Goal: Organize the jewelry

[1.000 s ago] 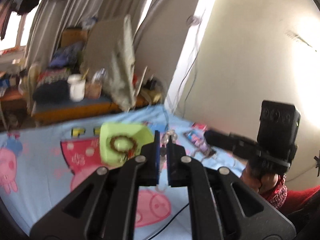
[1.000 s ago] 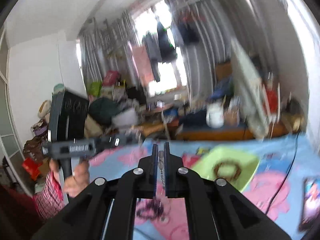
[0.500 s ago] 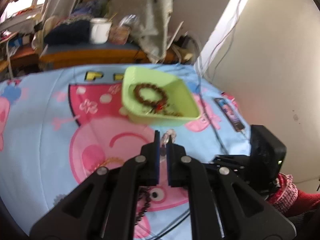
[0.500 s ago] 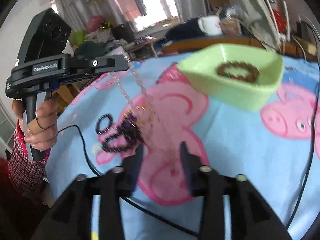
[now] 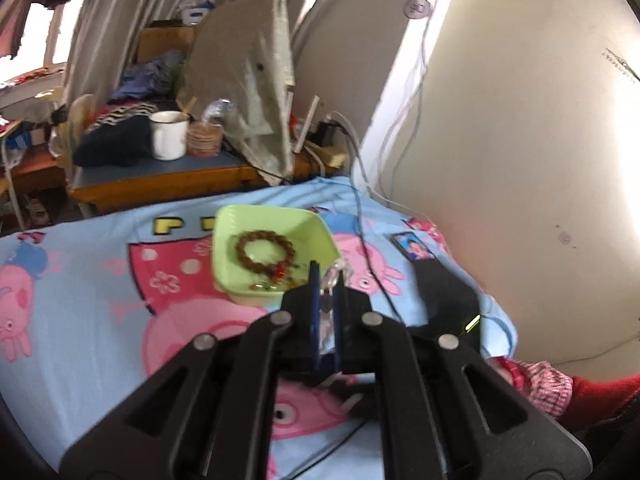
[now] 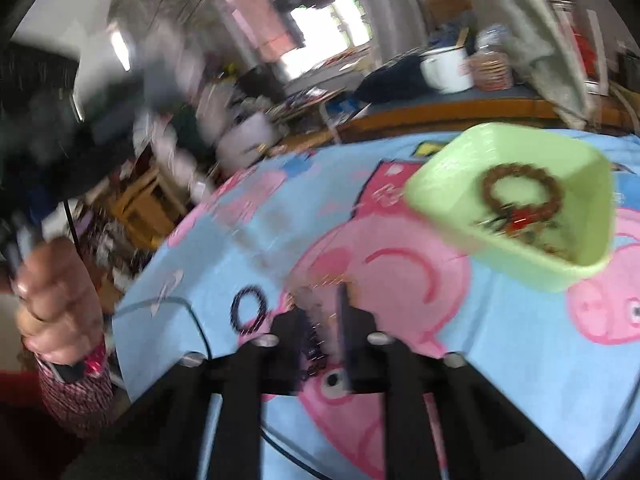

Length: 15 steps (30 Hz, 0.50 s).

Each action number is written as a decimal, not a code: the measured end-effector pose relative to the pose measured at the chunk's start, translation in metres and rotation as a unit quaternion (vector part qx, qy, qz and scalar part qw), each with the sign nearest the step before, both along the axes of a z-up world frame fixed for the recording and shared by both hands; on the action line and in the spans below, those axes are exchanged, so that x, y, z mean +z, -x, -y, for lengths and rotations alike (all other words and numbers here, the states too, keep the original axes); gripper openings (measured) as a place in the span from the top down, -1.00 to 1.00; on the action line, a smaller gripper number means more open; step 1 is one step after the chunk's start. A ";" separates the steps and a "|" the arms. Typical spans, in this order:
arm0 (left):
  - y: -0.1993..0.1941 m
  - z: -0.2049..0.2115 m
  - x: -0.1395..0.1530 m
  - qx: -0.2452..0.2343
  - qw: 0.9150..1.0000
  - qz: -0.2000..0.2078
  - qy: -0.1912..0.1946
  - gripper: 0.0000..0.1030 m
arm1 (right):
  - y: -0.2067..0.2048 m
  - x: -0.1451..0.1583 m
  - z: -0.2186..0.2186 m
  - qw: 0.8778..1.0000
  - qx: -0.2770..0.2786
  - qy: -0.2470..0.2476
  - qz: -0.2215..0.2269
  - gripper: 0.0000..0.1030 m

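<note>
Clear-beaded chain (image 5: 335, 271) being pinched in nearly closed left gripper (image 5: 325, 280), near green tray (image 5: 224, 264) holding brown bead bracelet (image 5: 266, 249); right gripper (image 6: 324, 304) hovering slightly parted, gripping nothing.

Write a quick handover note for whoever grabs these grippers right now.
Left hand-held gripper: shut on a clear-bead chain, near the green tray.
Right hand-held gripper: open, low over the dark bead strands on the bedsheet.
Done: brown bead bracelet and some small pieces lie in the tray.
Left: drop the chain in the tray, then collect the dark strands.
</note>
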<state>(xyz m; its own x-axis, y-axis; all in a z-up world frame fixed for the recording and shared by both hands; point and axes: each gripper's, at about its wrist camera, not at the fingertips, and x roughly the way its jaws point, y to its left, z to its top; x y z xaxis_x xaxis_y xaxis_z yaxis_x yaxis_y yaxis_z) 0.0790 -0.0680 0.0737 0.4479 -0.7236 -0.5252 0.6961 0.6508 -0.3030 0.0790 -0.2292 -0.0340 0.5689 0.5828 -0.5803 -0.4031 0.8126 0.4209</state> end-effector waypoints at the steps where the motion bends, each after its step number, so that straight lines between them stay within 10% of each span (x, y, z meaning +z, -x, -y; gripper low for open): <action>1: -0.006 -0.003 -0.002 0.009 1.000 -0.006 -0.002 0.90 | 0.000 0.007 0.012 1.000 -0.010 -0.009 0.001 1.00; 15: -0.092 0.050 -0.020 0.035 0.997 -0.039 -0.061 0.90 | -0.073 0.082 0.068 0.998 -0.048 0.023 0.016 1.00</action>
